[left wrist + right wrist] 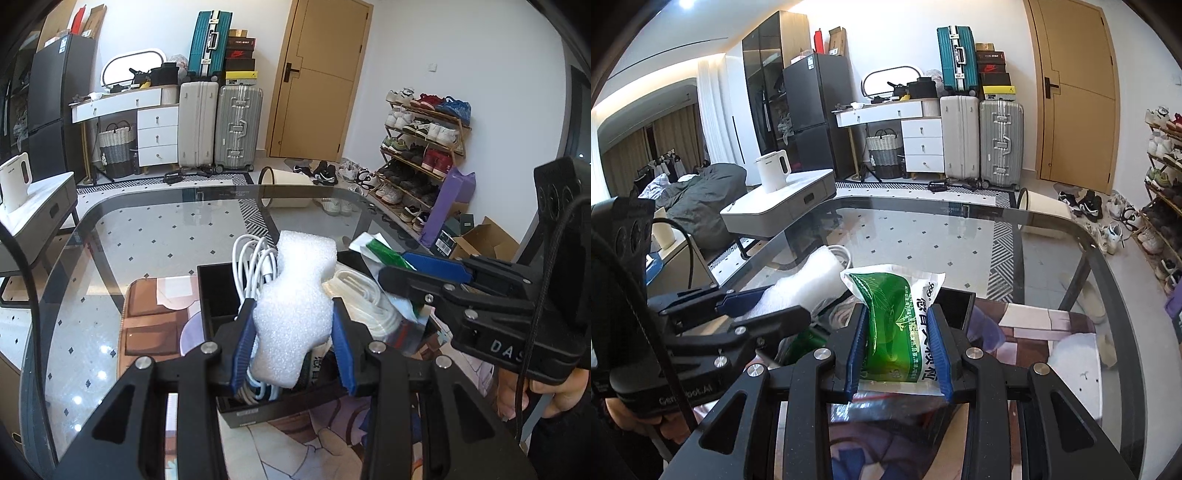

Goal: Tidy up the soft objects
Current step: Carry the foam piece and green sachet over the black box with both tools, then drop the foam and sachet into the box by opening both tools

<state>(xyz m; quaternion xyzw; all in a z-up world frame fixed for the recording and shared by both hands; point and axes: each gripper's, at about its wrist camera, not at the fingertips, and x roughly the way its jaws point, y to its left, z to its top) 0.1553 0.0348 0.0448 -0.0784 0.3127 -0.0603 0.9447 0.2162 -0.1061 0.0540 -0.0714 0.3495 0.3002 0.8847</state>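
Note:
My left gripper (293,345) is shut on a white foam piece (295,306) and holds it over a black box (258,408) on the glass table. The box holds a coiled white cable (251,266) and a white rope bundle (364,299). My right gripper (899,349) is shut on a green and white packet (897,317), held over the same box (956,306). The right gripper (428,273) shows from the side in the left wrist view with the packet (380,251) in it. The left gripper (764,306) and foam (809,284) show in the right wrist view.
The glass table (155,229) carries a printed mat (1052,332) under the box. Beyond it stand a low white cabinet with a kettle (774,171), suitcases (218,125), a shoe rack (424,147) and a tipped white bin (284,184).

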